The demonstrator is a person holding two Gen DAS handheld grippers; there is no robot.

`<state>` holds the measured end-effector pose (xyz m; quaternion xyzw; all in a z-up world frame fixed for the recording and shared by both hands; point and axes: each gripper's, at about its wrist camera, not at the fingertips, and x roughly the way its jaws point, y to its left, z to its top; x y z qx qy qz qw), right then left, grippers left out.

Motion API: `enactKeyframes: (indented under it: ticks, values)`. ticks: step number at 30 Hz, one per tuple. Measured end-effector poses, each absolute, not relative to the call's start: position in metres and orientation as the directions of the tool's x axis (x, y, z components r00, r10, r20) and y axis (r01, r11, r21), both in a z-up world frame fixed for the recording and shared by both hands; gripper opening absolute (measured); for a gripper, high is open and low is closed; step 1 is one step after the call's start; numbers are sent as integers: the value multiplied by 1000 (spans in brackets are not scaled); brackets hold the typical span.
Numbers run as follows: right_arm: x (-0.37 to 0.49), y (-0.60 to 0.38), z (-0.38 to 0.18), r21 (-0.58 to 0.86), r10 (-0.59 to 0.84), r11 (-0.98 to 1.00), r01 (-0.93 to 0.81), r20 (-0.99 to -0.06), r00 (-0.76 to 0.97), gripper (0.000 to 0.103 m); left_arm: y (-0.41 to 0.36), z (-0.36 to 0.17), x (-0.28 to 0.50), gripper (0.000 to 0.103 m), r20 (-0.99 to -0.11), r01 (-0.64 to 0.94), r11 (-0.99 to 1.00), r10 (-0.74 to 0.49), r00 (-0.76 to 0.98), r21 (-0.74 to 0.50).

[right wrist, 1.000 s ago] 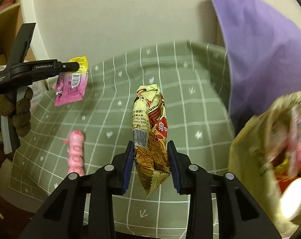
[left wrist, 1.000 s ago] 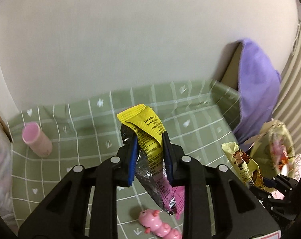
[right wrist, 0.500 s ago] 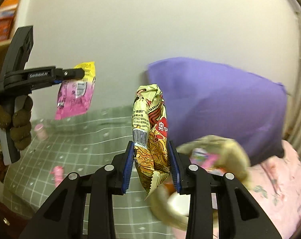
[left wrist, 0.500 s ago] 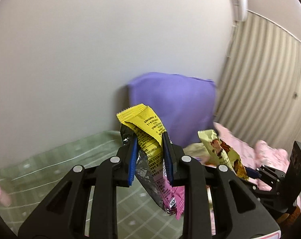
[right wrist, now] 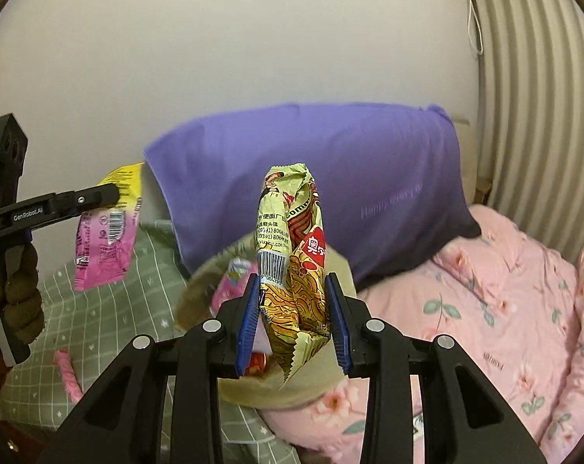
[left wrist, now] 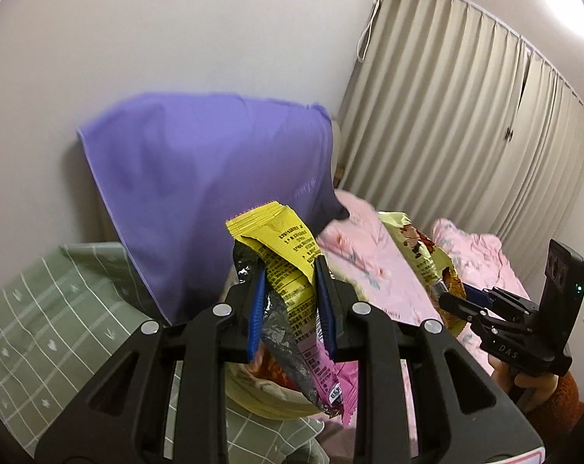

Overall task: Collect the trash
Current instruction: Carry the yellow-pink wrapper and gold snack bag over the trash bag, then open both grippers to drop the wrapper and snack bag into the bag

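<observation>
My left gripper (left wrist: 290, 301) is shut on a yellow and pink snack wrapper (left wrist: 288, 270), which also shows in the right wrist view (right wrist: 110, 232). My right gripper (right wrist: 292, 317) is shut on a yellow noodle packet (right wrist: 292, 255), which also shows in the left wrist view (left wrist: 423, 259). Both are held in the air over a yellowish trash bag (right wrist: 206, 282) with wrappers inside, mostly hidden behind the fingers; it also shows in the left wrist view (left wrist: 268, 406).
A purple pillow (right wrist: 330, 178) leans on the wall behind the bag. A pink floral quilt (right wrist: 504, 309) lies to the right, a green checked sheet (right wrist: 98, 309) to the left with a pink toy (right wrist: 67, 371) on it. Curtains (left wrist: 465, 135) hang at right.
Both grippers have swung right from over the green sheet, carrying their wrappers, and now hang over the trash bag in front of the purple pillow.
</observation>
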<state>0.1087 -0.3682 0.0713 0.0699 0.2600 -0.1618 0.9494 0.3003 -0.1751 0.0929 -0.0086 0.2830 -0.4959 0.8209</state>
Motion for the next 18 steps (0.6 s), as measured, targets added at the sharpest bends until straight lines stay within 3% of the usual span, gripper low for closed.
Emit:
enactKeyframes:
  ticks: [11,18]
  values:
    - [145,-385,27,102,-172,953,286,-593,786,32,-217,61,314,23,-541,821,516,-775,327,-244]
    - [169,-387,5,113,-128,960,256,-635,762,32,-255,31,336,23,-611,829,480,-758,227,-288]
